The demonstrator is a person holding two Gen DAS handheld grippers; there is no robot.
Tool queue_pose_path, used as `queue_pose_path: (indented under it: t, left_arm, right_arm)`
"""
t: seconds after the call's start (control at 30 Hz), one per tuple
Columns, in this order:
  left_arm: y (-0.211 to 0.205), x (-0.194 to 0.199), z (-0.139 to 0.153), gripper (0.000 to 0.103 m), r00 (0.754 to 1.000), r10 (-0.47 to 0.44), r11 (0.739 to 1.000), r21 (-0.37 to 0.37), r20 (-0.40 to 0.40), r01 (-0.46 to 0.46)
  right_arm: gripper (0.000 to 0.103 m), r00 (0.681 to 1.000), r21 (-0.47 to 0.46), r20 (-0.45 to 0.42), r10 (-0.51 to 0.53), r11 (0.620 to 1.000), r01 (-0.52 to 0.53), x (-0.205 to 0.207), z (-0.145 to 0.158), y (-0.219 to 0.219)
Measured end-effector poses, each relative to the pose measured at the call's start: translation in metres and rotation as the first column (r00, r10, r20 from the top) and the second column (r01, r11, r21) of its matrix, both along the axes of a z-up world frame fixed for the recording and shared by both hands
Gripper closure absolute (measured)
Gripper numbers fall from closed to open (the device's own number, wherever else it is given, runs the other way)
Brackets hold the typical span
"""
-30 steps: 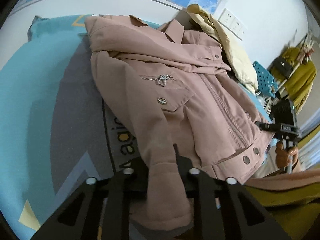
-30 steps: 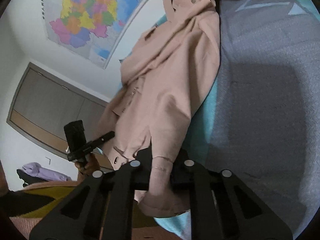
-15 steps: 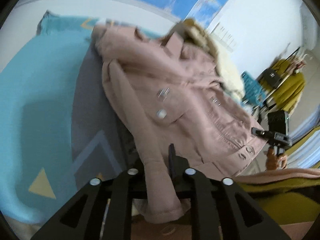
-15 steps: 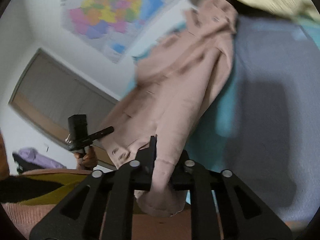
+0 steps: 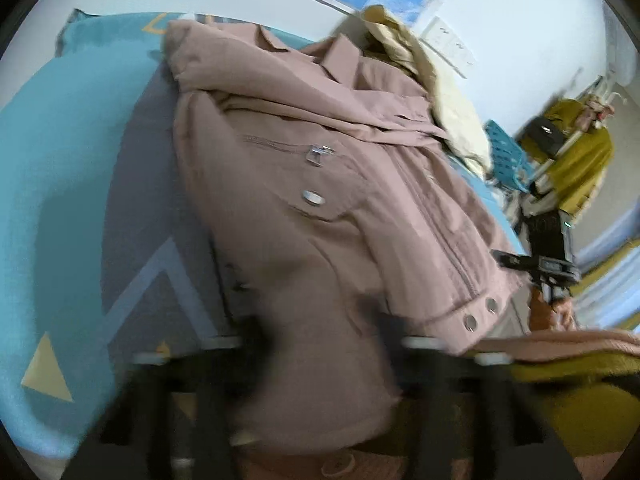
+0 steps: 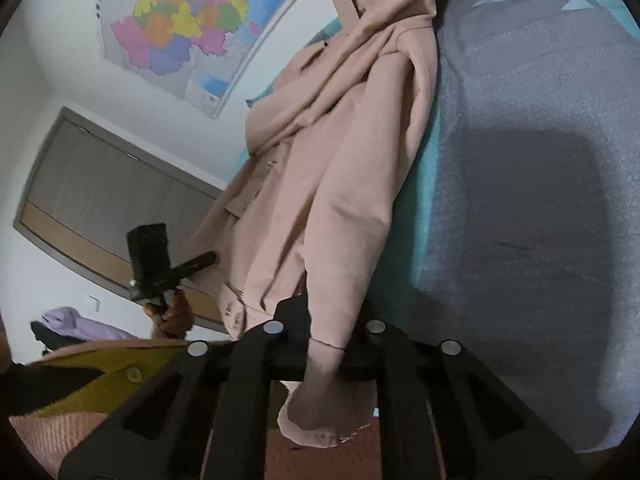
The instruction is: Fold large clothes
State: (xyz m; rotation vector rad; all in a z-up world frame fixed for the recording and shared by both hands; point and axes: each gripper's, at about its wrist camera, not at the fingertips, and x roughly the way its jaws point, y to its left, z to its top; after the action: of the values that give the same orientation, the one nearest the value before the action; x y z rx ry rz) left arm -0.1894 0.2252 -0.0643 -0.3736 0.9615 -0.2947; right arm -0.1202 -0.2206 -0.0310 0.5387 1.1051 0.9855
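Note:
A dusty-pink jacket (image 5: 304, 184) with metal snaps and a zip pocket lies stretched over the grey and teal bed cover (image 5: 80, 208). My left gripper (image 5: 320, 344) is shut on one sleeve cuff, which hangs down between its blurred fingers. In the right wrist view the same jacket (image 6: 344, 152) runs from the collar at the top down to my right gripper (image 6: 324, 332), which is shut on the other sleeve cuff. The cuff end dangles below the fingers. Each gripper shows in the other's view, the right one (image 5: 540, 264) and the left one (image 6: 168, 272), at the jacket's hem.
A pale yellow garment (image 5: 432, 92) lies heaped beyond the collar. A blue plastic crate (image 5: 508, 156) and a rack with a mustard garment (image 5: 576, 168) stand to the right. A wall map (image 6: 188, 16) and wardrobe doors (image 6: 100, 196) are behind. The grey bed cover (image 6: 532, 160) spreads right.
Both grippers stay shut on the sleeve cuffs. The jacket has been pulled towards me over the bed, and the left wrist view shows motion blur.

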Motion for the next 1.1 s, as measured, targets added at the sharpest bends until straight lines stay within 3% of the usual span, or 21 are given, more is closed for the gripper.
queue_pose_path:
  t: [0.1,0.37,0.53,0.73,1.1]
  left_arm:
    - [0.011,-0.005,0.01,0.097,0.999,0.051,0.997,-0.056,0.015,-0.05]
    - [0.022,-0.043,0.071,0.098,0.979,0.079,0.994,-0.089,0.19,-0.063]
    - [0.032,-0.047,0.074,0.098,0.976,0.094,0.987,-0.149,0.198,-0.065]
    - [0.037,-0.018,0.085,0.097,0.979,0.086,0.987,-0.15,0.183,-0.059]
    - [0.058,0.069,0.151,0.096,0.982,0.043,0.998,-0.048,0.186,-0.035]
  right_arm:
    - [0.096,0.998,0.086,0.053,-0.014,0.996,0.009,-0.008,0.022,-0.006]
    - [0.096,0.968,0.145,0.249,0.02,0.988,-0.058,-0.044,0.096,-0.004]
    - [0.096,0.976,0.169,0.217,0.004,0.985,-0.042,-0.039,0.097,-0.001]
    - [0.096,0.974,0.21,0.219,-0.058,0.978,0.011,-0.01,0.112,-0.006]
    - [0.096,0.967,0.259,0.206,-0.152,0.961,0.097,0.083,0.158,0.003]
